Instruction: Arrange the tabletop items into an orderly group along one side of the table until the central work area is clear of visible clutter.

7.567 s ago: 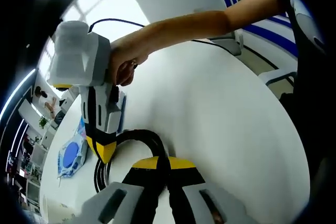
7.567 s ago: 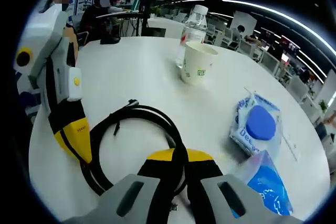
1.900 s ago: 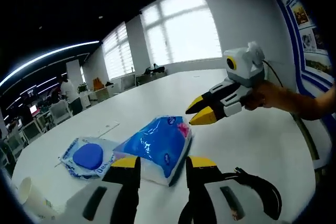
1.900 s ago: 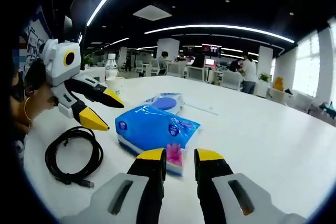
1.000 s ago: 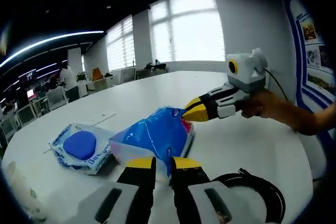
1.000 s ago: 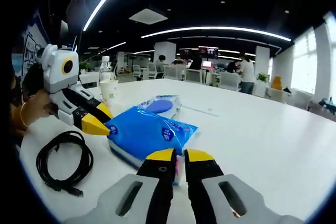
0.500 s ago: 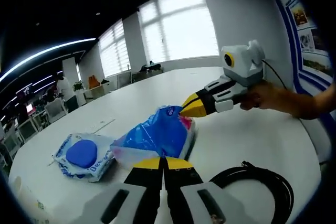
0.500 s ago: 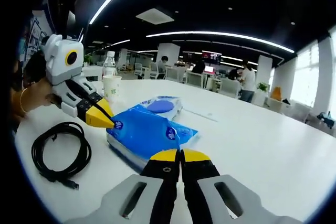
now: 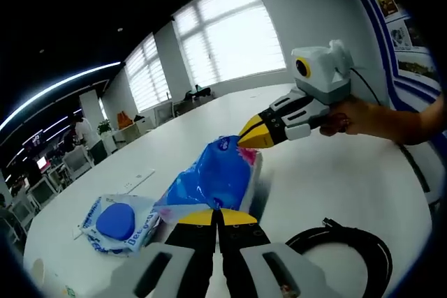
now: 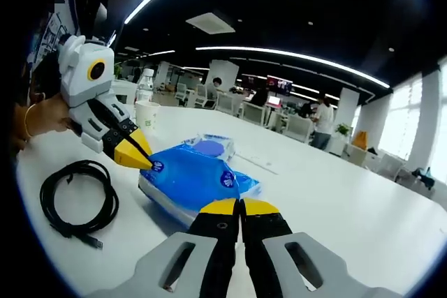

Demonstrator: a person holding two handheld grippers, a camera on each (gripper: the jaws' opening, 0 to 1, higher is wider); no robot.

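On the white table, both tongs, left and right, pinch opposite edges of the blue pack.

My left gripper and right gripper pinch opposite ends of the tissue pack on the table between them — the coiled cable lies to its left in the right gripper view, the wipes pouch behind it, and the paper cup and bottle farther back.
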